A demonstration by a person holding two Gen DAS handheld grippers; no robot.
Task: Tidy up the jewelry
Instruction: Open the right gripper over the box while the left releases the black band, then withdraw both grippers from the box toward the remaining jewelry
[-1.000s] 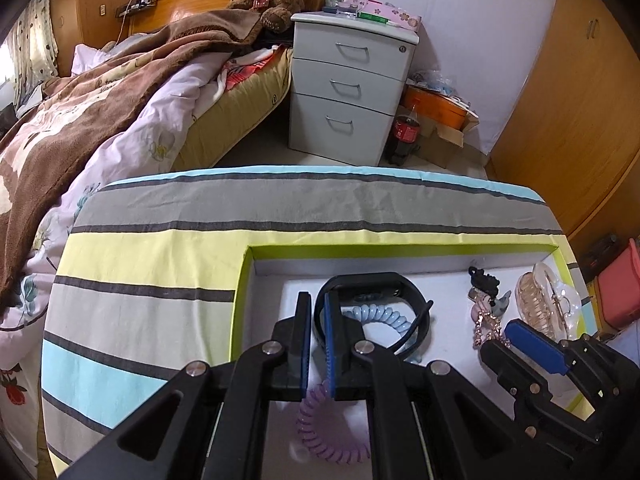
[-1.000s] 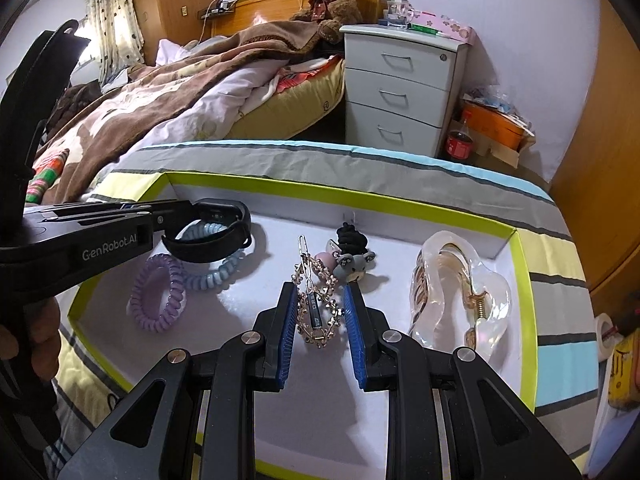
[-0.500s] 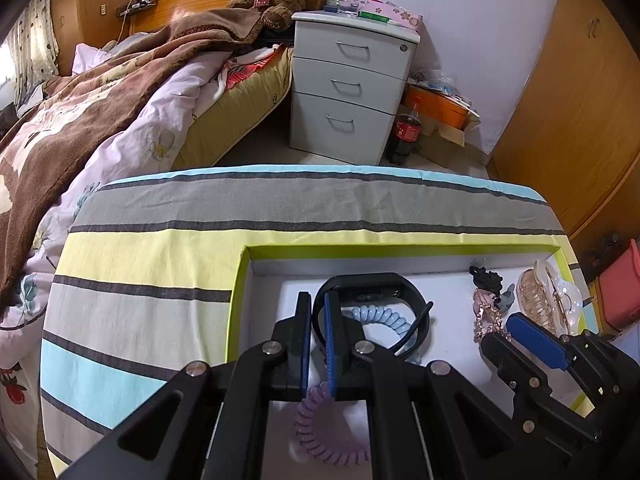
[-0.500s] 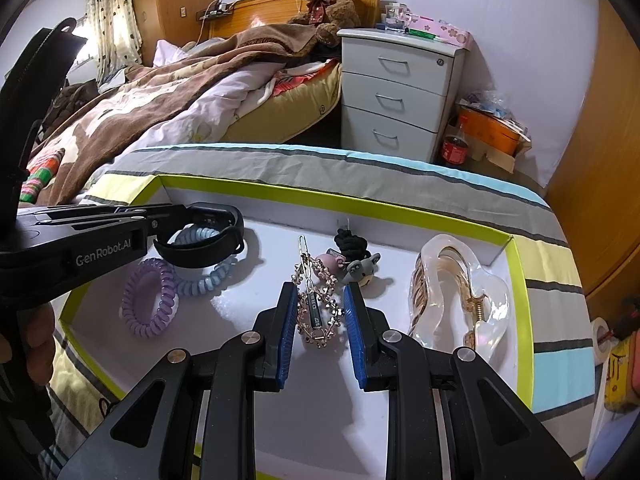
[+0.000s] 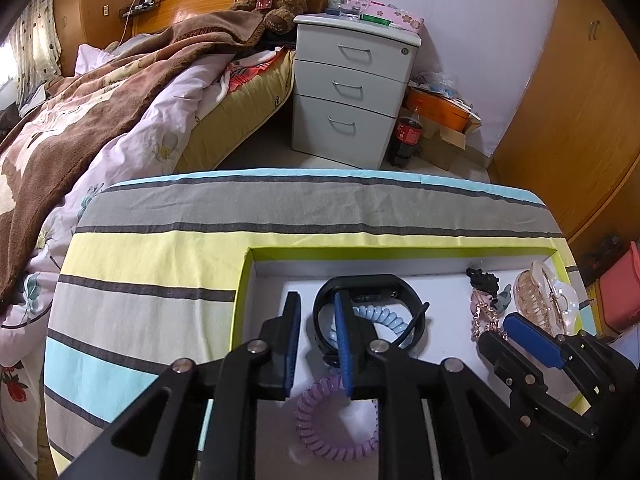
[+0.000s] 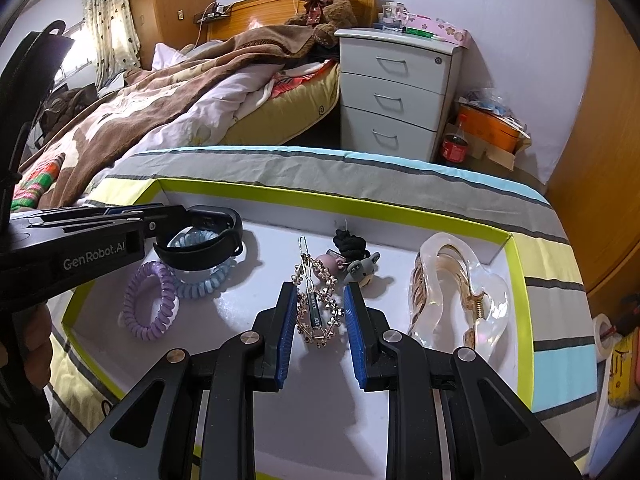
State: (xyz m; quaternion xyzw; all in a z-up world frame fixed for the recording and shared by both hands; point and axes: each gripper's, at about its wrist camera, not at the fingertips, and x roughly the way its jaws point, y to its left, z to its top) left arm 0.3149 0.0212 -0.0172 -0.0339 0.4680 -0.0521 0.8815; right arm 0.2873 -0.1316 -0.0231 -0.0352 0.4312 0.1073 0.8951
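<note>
Two grippers over a shallow white tray [image 6: 520, 264] with a lime rim, set on a striped cloth. Left gripper [image 5: 316, 344] at the tray's left end, fingers [image 5: 292, 344] spreading apart with only bare tray floor in the gap, inner finger inside the loop of a black wristband [image 5: 368, 284]. Under the band, a pale blue coil hair tie [image 6: 204, 280]; nearer, a purple one [image 6: 150, 306]. Right gripper [image 6: 320, 336] mid-tray, fingers [image 6: 285, 338] parted on either side of a gold hair clip [image 6: 316, 304], not squeezing it. Farther back, a black hair tie with small charms [image 6: 352, 256]; at right, a clear claw clip [image 6: 460, 292].
</note>
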